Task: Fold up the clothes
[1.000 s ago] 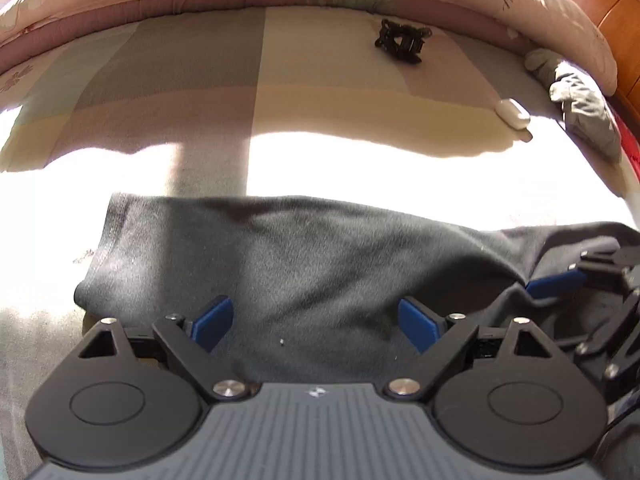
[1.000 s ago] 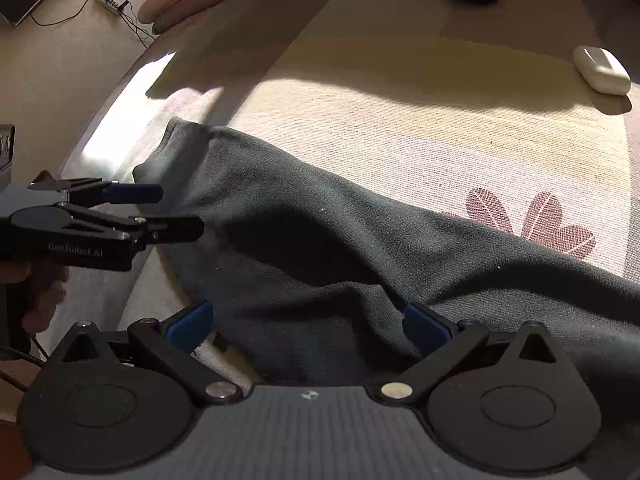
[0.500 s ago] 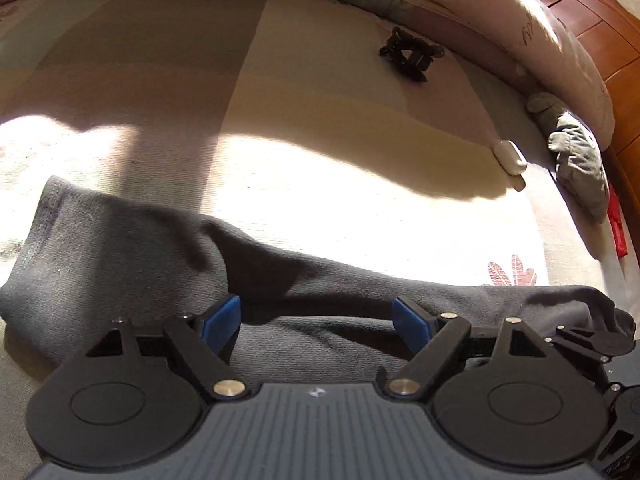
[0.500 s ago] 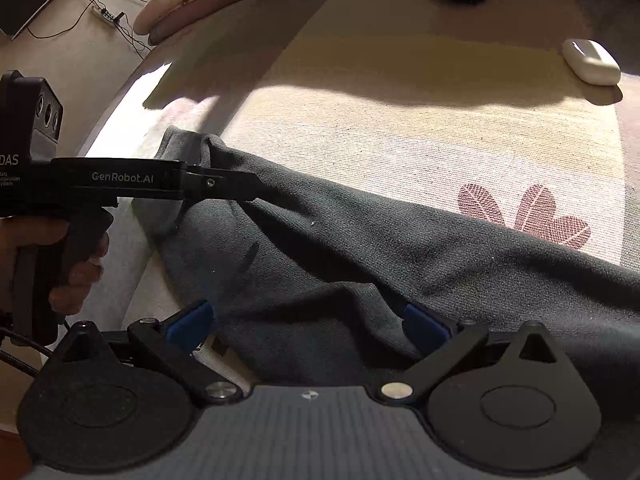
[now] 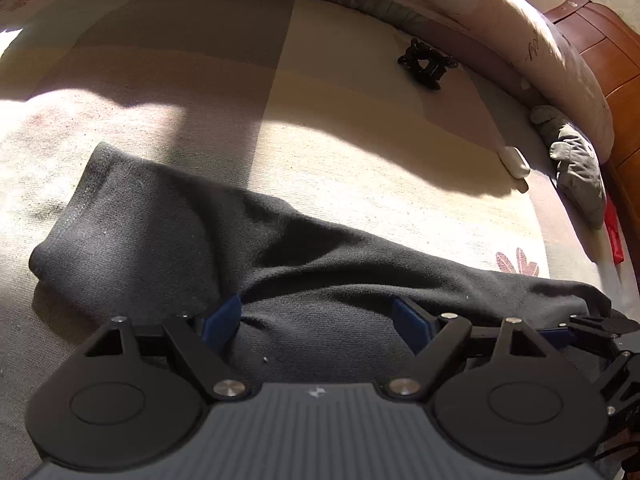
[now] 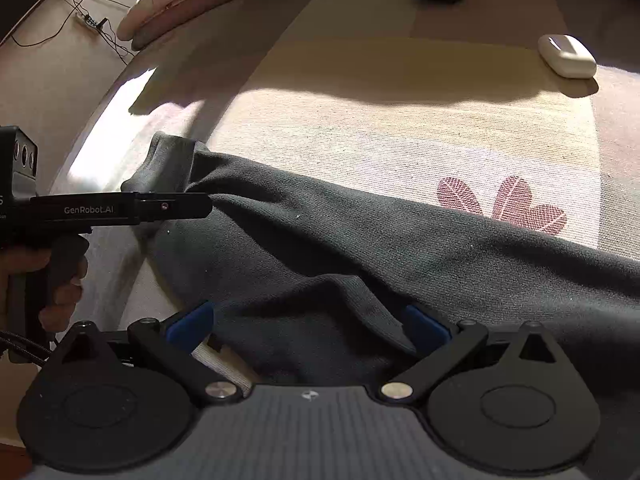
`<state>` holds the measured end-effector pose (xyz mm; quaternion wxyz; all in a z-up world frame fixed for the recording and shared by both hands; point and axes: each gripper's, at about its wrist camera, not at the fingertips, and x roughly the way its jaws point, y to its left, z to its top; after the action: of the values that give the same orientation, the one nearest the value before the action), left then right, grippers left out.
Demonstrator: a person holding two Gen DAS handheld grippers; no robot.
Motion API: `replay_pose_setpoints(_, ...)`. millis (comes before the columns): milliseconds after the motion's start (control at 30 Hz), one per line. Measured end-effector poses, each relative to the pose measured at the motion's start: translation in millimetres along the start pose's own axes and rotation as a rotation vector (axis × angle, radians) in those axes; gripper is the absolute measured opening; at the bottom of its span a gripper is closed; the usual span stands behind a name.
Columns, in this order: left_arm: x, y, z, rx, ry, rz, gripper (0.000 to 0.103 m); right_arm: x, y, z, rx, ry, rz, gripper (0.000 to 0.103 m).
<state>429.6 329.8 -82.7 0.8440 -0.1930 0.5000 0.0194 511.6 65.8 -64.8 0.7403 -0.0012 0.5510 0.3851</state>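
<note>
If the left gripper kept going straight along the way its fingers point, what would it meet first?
Most likely the dark grey knit garment, bunched between and just ahead of the left gripper and its open jaws. Beyond it lies the patchwork bedspread; depth is hard to judge.

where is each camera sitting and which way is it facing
Left wrist: on the left gripper, looking along open fingers across the dark garment up the bed.
Right wrist: on the right gripper, looking the same way; a hand shows.
Shared: garment, white case, black clip.
</note>
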Motion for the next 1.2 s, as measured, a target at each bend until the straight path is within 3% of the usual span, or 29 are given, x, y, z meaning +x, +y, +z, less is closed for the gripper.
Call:
replay_pose_setpoints(167,-11,9,10,0.035,-0.046,0.035,0.083,-8,8,5,-0.051,-0.016,-0.019,0.097)
replay_pose_setpoints(233,-5,9,13,0.081,-0.047,0.083,0.083,-7,22,7,-0.119,-0.021,-0.005,0.088)
replay_pose_setpoints(300,5,9,9,0.140,-0.023,0.180,0.083,-1,40,7,-0.181,-0.002,0.035,0.077)
replay_pose_setpoints(367,8,6,-1,0.229,-0.032,0.234,0.084,6,55,7,-0.235,0.013,0.061,0.074)
replay_pose_setpoints(433,5,7,-7,0.256,-0.037,0.251,0.086,15,65,4,-0.262,0.021,0.051,0.074)
replay_pose_setpoints(467,3,10,-9,0.247,-0.038,0.253,0.086,20,67,2,-0.264,0.023,0.035,0.074)
replay_pose_setpoints(567,-2,20,-10,0.227,-0.042,0.258,0.086,36,54,-7,-0.097,0.065,0.007,0.075)
replay_pose_setpoints(633,-3,21,-9,0.225,-0.037,0.261,0.086,35,56,-16,-0.029,0.111,0.069,0.076)
replay_pose_setpoints(733,-5,15,-6,0.215,-0.018,0.283,0.085,30,69,-30,-0.082,0.160,0.097,0.076)
replay_pose_setpoints(867,-12,-6,-6,0.247,-0.034,0.256,0.082,13,52,-21,-0.065,0.125,0.089,0.075)
replay_pose_setpoints(1033,-10,-50,-10,0.336,-0.079,0.169,0.082,-15,16,9,-0.094,0.002,-0.032,0.075)
replay_pose_setpoints(1200,8,-79,-16,0.353,-0.061,0.067,0.082,-23,-22,34,-0.119,-0.078,-0.167,0.057)
